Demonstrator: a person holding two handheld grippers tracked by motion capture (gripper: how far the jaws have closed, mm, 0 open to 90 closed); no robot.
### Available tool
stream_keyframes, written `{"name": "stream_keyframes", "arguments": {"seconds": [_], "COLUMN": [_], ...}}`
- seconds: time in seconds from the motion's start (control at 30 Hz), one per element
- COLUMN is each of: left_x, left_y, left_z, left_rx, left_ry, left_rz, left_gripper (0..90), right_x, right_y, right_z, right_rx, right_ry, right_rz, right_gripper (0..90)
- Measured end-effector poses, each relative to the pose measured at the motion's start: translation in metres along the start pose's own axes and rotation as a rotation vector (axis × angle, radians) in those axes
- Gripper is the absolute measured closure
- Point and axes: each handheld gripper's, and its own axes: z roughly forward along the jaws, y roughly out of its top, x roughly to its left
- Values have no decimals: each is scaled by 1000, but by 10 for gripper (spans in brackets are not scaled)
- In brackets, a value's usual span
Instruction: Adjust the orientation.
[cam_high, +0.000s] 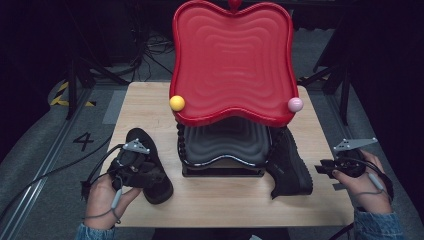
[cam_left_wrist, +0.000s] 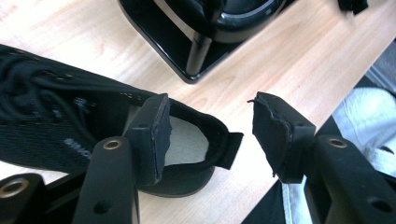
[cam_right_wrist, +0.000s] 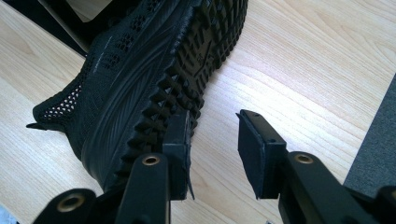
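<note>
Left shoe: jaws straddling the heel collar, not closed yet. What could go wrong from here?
1. The left gripper has one pad inside the left shoe and one outside; closing may catch only soft collar fabric and slip.
2. The right shoe lies on its side against the black stand; the open right gripper could push it further under.

On the table (cam_high: 150, 100) the two-tier rack (cam_high: 232, 75) stands at the centre toward the far edge, with one shoe (cam_high: 150, 167) lying upright to its left beneath the left gripper (cam_high: 131, 165) and the other shoe (cam_high: 289, 165) tipped on its side against the rack's right, the right gripper (cam_high: 325, 169) just beyond it.
</note>
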Motion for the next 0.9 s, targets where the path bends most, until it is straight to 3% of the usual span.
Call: {"name": "stream_keyframes", "arguments": {"seconds": [0.23, 0.47, 0.67, 0.9], "left_x": [2, 7, 6, 8], "left_y": [0, -4, -4, -5], "left_z": [21, 39, 51, 61], "left_rx": [96, 129, 165, 183], "left_ry": [23, 4, 22, 12], "left_rz": [-19, -38, -29, -31], "left_gripper": [475, 488, 528, 618], "right_x": [2, 0, 1, 0], "right_y": [1, 0, 0, 0], "right_z": [2, 1, 2, 5], "right_rx": [7, 4, 8, 10], "right_ry": [4, 0, 3, 5], "right_rz": [-7, -6, -9, -17], "right_gripper": [645, 644, 643, 640]}}
